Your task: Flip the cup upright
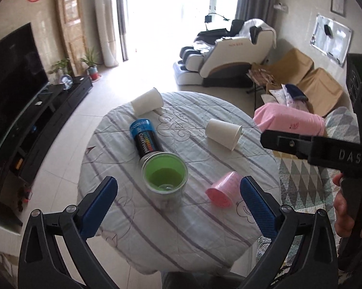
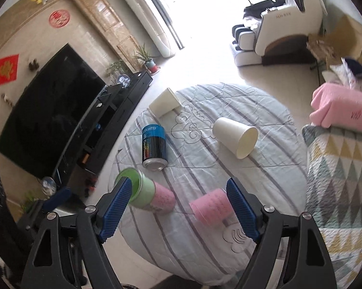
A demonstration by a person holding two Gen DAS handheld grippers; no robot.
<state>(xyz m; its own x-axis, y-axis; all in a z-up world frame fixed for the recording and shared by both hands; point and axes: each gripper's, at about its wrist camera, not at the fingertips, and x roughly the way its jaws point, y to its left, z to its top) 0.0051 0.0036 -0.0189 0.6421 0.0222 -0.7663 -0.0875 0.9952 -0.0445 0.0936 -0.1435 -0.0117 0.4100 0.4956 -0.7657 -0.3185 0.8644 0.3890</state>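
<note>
A clear cup with a green lining point(image 1: 165, 177) lies on its side on the round cloth-covered table point(image 1: 157, 240), its mouth towards my left gripper point(image 1: 178, 202), which is open and hovers just short of it. In the right wrist view the same cup point(image 2: 144, 193) shows a green and pink sleeve. A pink cup point(image 1: 223, 189) lies on its side to the right; it also shows in the right wrist view point(image 2: 211, 207). My right gripper point(image 2: 178, 207) is open above the table's near edge, between both cups.
Two white paper cups point(image 1: 147, 102) point(image 1: 224, 133) lie on their sides farther back. A blue and black can point(image 1: 146, 138) lies behind the green cup. A TV stand point(image 1: 36, 120) is left, a sofa with a pink cushion point(image 1: 289, 119) right.
</note>
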